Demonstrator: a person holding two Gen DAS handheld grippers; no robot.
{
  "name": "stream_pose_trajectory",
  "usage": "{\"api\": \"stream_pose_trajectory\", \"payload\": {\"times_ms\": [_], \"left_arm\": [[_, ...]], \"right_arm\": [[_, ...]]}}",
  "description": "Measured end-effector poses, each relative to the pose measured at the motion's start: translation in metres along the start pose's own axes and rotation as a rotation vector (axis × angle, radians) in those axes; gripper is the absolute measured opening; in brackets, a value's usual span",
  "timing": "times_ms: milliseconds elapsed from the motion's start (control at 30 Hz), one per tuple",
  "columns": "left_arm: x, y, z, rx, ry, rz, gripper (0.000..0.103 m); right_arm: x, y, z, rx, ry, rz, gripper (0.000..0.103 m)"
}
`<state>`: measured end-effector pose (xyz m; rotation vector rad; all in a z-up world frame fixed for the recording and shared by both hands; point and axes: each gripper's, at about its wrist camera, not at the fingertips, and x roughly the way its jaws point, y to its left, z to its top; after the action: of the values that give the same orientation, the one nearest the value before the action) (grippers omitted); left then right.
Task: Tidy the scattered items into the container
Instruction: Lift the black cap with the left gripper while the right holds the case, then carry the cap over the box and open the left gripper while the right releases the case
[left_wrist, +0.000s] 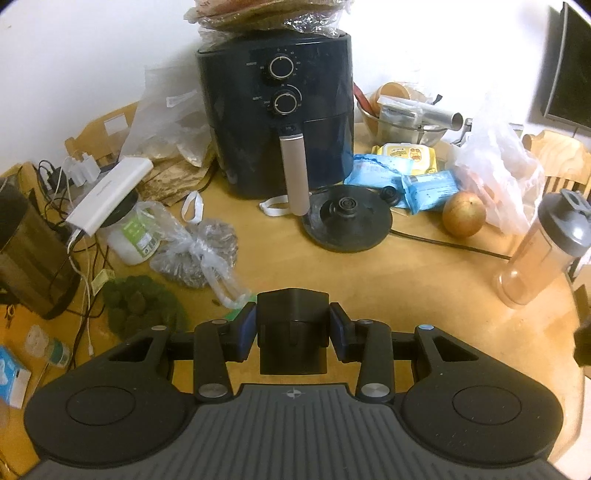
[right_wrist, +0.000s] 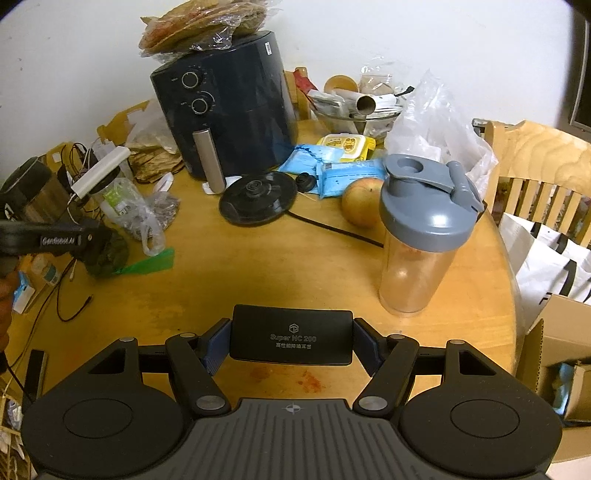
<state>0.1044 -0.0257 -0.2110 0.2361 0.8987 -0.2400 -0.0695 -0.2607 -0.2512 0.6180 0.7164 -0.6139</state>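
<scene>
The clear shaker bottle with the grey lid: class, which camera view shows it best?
The right wrist view: the clear shaker bottle with the grey lid stands close, whole and upright on the wooden table. The left wrist view shows it small and tilted near the right edge.

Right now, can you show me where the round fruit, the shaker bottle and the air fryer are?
round fruit (left_wrist: 464, 215), left wrist view, middle of its skin.
shaker bottle (right_wrist: 428, 206), right wrist view, on its grey lid.
air fryer (left_wrist: 273, 122), left wrist view, dark front.
</scene>
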Motion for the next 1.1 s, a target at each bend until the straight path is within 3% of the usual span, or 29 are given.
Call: {"api": "stream_pose_trajectory", "payload": {"times_ms": [367,1100], "left_arm": [[-0.037,-0.002,-0.025,-0.067,-0.008,-0.045,0.04],[-0.051,-0.024,-0.113,-0.166,0.171,-0.173,0.04]], "right_arm": [[-0.012,0.009,0.003,-0.042,0.012,0.054,0.072],[-0.009,0.027,-0.052,-0.086,0.182,0.218,0.072]]}}
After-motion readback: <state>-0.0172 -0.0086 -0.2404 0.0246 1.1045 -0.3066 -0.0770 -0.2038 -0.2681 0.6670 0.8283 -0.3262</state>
